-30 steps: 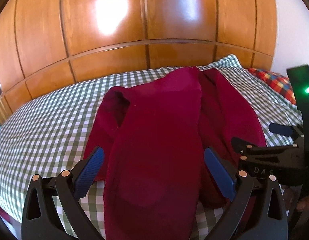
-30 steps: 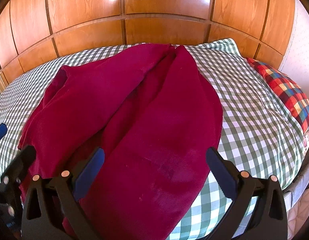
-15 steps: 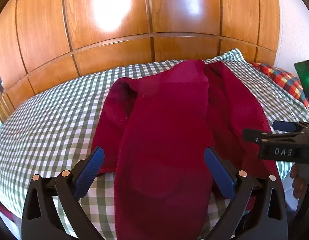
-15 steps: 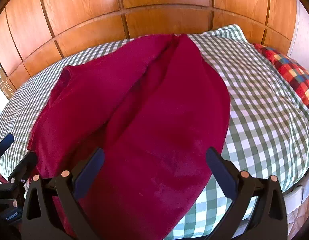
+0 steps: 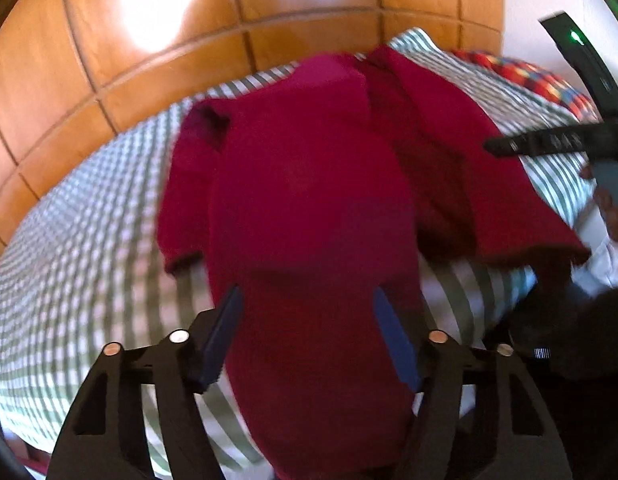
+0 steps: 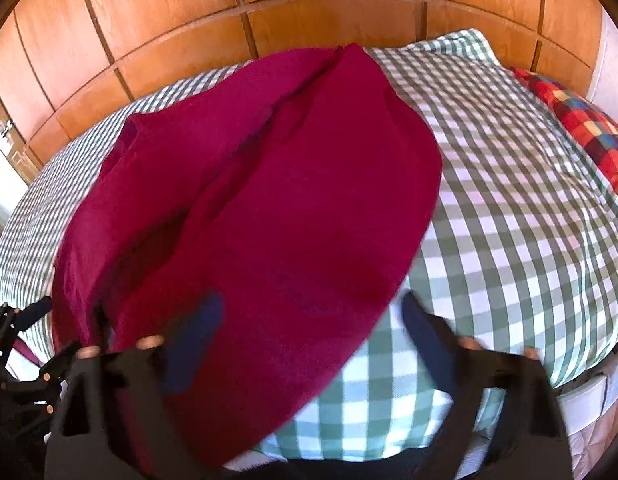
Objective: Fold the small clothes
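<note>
Left wrist view: the left gripper (image 5: 309,336) is bearing down on the near end of the dark red, soft knitted garment (image 5: 309,200), which lies spread along the green-and-white checked bedcover (image 5: 89,240) with its far end up by the glossy wooden panelled headboard (image 5: 149,40). Its blue pads have just been closing, the near strip of red cloth sits between them, but they don't look pressed on it yet, so call it still parted. Over on the right wrist view, the right gripper (image 6: 309,336) is doing the same at the near right hem, jaws just closing too, red fabric between them and checked cover showing under the right pad.

Here's the worry: those right jaws straddle the garment's edge, so a pinch could bite the bedcover along with it and drag the whole cover. On the left, a shallow nip could take only the top layer, and the fold would come up lopsided. The multicoloured checked pillow (image 6: 581,120) sits far right, well apart.
</note>
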### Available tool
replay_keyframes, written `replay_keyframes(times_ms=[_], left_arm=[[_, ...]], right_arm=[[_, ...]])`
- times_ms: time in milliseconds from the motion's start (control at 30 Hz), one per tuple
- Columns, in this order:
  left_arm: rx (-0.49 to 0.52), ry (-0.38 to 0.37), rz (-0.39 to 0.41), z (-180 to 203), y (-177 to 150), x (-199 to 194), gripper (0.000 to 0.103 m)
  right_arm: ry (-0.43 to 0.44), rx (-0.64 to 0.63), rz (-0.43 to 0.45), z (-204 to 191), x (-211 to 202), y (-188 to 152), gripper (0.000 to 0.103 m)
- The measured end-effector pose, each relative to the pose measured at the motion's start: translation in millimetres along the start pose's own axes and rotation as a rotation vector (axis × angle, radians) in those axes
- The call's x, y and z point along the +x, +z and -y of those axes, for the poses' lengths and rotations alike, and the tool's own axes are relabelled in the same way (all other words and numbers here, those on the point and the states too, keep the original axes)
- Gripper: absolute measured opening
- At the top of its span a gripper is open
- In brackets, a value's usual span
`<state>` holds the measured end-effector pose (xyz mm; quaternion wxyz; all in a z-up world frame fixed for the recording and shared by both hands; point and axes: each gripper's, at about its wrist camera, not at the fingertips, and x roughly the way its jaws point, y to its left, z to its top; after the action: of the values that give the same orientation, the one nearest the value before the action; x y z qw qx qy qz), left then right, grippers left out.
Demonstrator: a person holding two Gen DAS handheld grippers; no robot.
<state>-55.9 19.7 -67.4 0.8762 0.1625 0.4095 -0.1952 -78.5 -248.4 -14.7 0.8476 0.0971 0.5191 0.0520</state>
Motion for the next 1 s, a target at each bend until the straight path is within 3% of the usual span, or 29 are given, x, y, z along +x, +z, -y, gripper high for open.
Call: replay_keyframes(times_ms=[33, 133, 167, 233, 267, 300, 467, 500, 533, 633, 800, 867, 900, 967, 1000], left_arm=[[0.014, -0.008, -0.014, 3.4, -3.8, 3.6, 0.058], [0.058, -0.009, -0.045, 15.3, -13.6, 14.9, 0.051], [0.072, -0.004, -0.041, 18.2, -13.9, 15.6, 0.047], [0.074, 0.0, -0.032, 18.2, -13.4, 13.8, 0.016], [0.058, -0.001, -0.026, 14.6, -11.2, 12.4, 0.007], [0.034, -0.013, -0.023, 10.1, -8.1, 11.0, 0.002], [-0.145, -0.108, 0.072, -37.1, 20.8, -18.0, 0.002], [-0.191, -0.12, 0.112, -52.5, 30.3, -27.2, 0.002], [-0.233, -0.124, 0.146, -66.7, 38.8, -34.1, 0.002], [-0.375, -0.113, 0.235, -117.8, 66.5, -48.8, 0.001], [-0.523, 0.014, 0.301, -190.4, 110.8, -47.7, 0.0], [-0.578, 0.107, 0.301, -219.6, 132.4, -40.6, 0.0], [-0.616, 0.197, 0.291, -239.6, 147.3, -32.8, 0.0], [-0.705, 0.319, 0.267, -272.4, 163.5, -21.5, 0.0], [-0.74, 0.36, 0.263, -285.3, 168.7, -17.8, 0.0]], right_arm=[[0.008, 0.004, -0.009, 0.8, 2.1, -1.4, 0.064], [-0.008, -0.031, -0.031, -2.7, 10.5, -3.4, 0.056], [-0.012, -0.058, -0.028, -5.3, 11.0, -4.4, 0.047], [-0.002, -0.094, -0.022, -8.9, 9.1, -4.1, 0.029], [0.002, -0.113, -0.018, -9.5, 6.7, -3.6, 0.02], [0.011, -0.131, -0.015, -8.5, 3.3, -2.5, 0.018], [0.096, -0.092, 0.008, 23.5, -21.3, 13.7, 0.014], [0.088, -0.091, 0.02, 29.0, -25.8, 18.1, 0.014], [0.071, -0.091, 0.033, 35.5, -30.2, 23.9, 0.006], [-0.028, -0.086, 0.093, 62.4, -42.2, 48.5, 0.006], [-0.326, -0.073, 0.183, 118.6, -40.8, 99.2, 0.005], [-0.434, -0.014, 0.205, 150.4, -35.3, 125.9, 0.005], [-0.475, 0.021, 0.214, 163.3, -32.1, 136.9, 0.006], [-0.526, 0.08, 0.233, 186.4, -29.9, 153.8, 0.016], [-0.529, 0.097, 0.25, 195.2, -29.8, 161.1, 0.029]])
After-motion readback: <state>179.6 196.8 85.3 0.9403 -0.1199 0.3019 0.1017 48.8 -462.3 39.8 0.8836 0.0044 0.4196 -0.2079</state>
